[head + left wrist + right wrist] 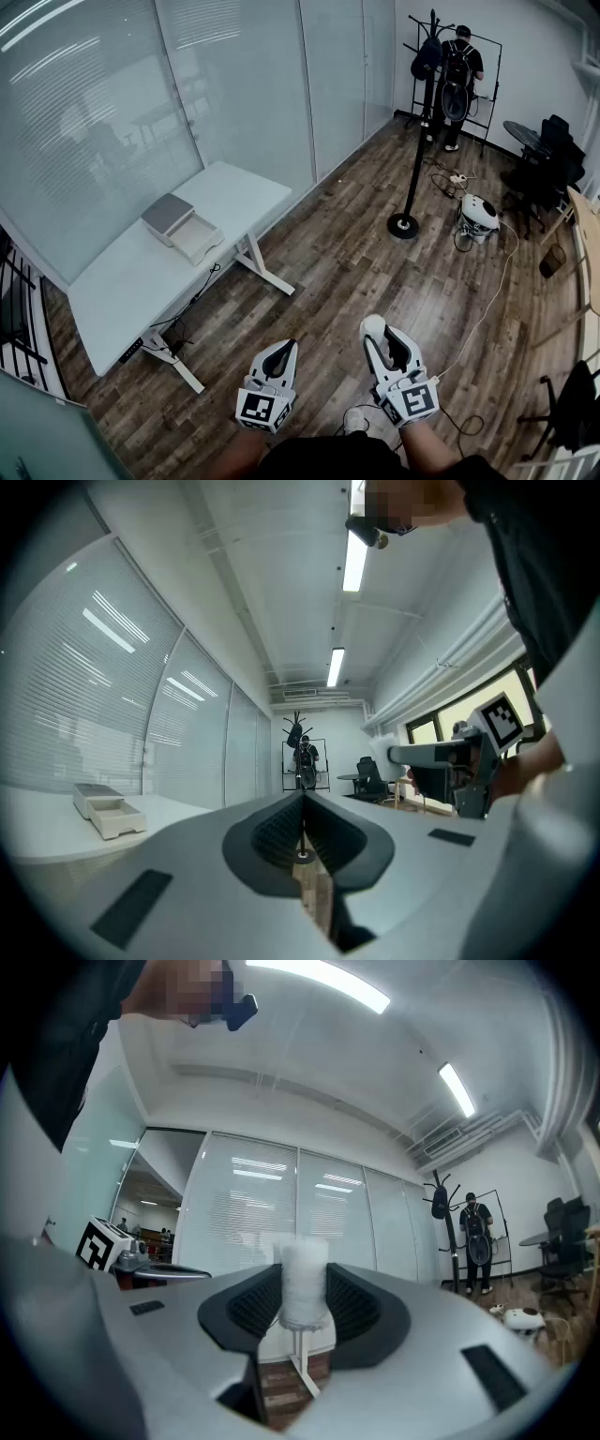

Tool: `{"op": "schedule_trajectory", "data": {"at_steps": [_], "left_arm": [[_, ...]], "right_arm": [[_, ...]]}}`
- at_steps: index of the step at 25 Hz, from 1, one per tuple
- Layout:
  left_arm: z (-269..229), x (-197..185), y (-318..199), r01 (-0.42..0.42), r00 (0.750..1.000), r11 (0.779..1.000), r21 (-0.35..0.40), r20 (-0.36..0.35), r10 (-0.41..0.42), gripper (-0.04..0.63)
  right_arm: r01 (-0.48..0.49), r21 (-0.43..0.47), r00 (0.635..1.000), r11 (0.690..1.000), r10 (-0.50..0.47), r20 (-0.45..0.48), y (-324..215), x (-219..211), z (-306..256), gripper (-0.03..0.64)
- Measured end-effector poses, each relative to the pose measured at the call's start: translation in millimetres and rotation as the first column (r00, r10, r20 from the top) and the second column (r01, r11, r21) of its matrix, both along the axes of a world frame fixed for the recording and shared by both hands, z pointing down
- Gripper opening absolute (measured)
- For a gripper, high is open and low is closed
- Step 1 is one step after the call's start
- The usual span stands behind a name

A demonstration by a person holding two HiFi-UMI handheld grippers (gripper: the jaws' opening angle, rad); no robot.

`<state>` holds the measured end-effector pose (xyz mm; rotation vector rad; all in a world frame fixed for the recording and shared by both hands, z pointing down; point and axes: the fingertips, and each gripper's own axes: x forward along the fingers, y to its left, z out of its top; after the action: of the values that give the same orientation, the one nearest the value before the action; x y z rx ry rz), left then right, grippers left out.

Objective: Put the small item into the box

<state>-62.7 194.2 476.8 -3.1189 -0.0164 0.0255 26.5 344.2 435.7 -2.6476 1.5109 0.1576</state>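
A small white fuzzy cylinder (303,1279) sits upright between the dark pads of my right gripper (303,1290), which is shut on it. In the head view the same white item (373,324) shows at the tip of the right gripper (377,332), above the wooden floor. My left gripper (282,351) hangs beside it with its jaws together and nothing in them (302,806). The box (180,226), a grey lid part with an open white tray, stands on the white desk (122,281) far off to the left; it also appears in the left gripper view (108,812).
A black coat stand (417,122) rises from the wooden floor ahead. A person with a backpack (457,80) stands by a rack at the back. A white device (480,214) and cables lie on the floor, with chairs (548,155) at the right. Glass walls run along the left.
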Motion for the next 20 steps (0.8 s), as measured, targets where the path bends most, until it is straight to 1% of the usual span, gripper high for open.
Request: {"op": "schedule_trajectory", "data": {"at_steps": [6, 10, 14, 17, 20], "left_arm": [[-2, 4, 4, 0.007, 1.0, 1.0, 0.008, -0.003, -0.007, 0.014], [1, 12, 10, 0.016, 1.0, 1.0, 0.01, 0.003, -0.016, 0.012], [6, 26, 22, 0.013, 1.0, 0.999, 0.032, 0.022, -0.014, 0.014], [9, 41, 33, 0.021, 1.0, 0.999, 0.026, 0.017, -0.021, 0.014], [11, 52, 42, 0.051, 0.999, 0.998, 0.038, 0.011, -0.051, 0.014]], "right_arm": [[0.024, 0.0, 1.0, 1.0, -0.024, 0.003, -1, 4, 2, 0.152], [0.032, 0.005, 0.999, 0.999, -0.032, -0.009, 3, 16, 2, 0.152], [0.07, -0.023, 0.997, 0.997, -0.069, 0.014, 7, 23, 6, 0.152], [0.128, 0.004, 0.992, 0.992, -0.128, -0.006, 15, 34, 11, 0.154], [0.162, -0.005, 0.987, 0.987, -0.162, -0.011, 20, 49, 19, 0.155]]}}
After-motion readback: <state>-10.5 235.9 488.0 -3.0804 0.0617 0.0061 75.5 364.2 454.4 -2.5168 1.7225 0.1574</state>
